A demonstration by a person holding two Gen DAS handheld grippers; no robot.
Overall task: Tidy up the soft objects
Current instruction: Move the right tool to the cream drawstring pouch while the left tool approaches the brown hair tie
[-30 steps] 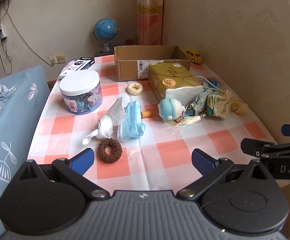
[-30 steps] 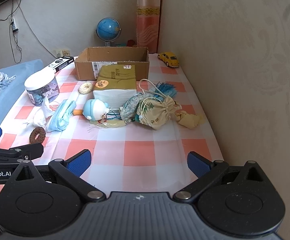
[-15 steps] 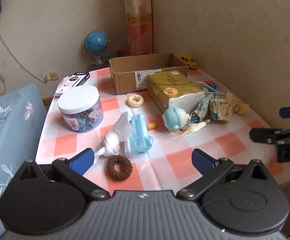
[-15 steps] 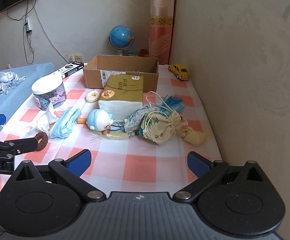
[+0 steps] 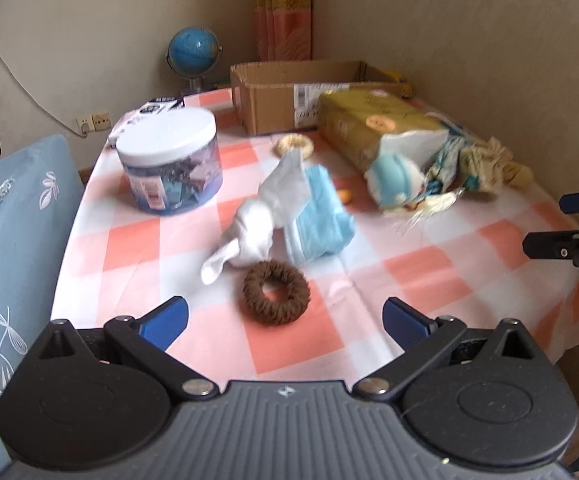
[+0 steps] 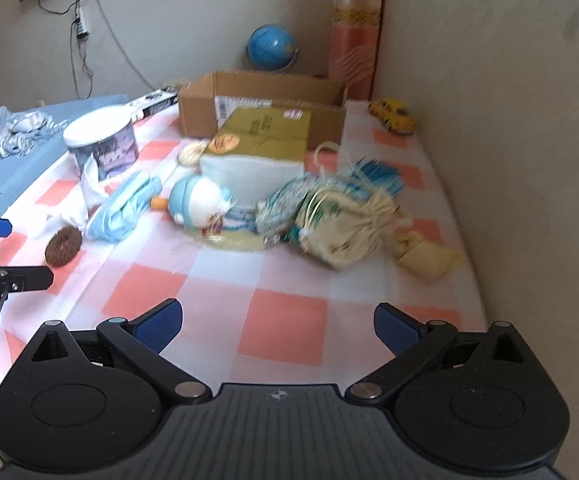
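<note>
On the checked tablecloth lie a brown hair scrunchie (image 5: 276,293), a white sock (image 5: 257,220), a folded blue cloth (image 5: 321,220), a blue plush doll (image 5: 395,186) and a cream drawstring pouch (image 6: 345,228). An open cardboard box (image 5: 301,94) stands at the back. My left gripper (image 5: 285,322) is open, just short of the scrunchie. My right gripper (image 6: 277,324) is open over the near table edge, well short of the pouch and a small yellow pouch (image 6: 425,254). Nothing is held.
A white-lidded clear jar (image 5: 169,164) stands at the left. An olive tissue pack (image 5: 377,132) lies before the box. A cream ring (image 5: 295,145), a yellow toy car (image 6: 391,114) and a globe (image 5: 194,50) are further back. A blue sofa (image 5: 13,216) borders the left; a wall closes the right.
Both grippers have moved forward and lower towards the table; the scrunchie now sits close before the left gripper's fingers. Both stay open. No object has moved.
</note>
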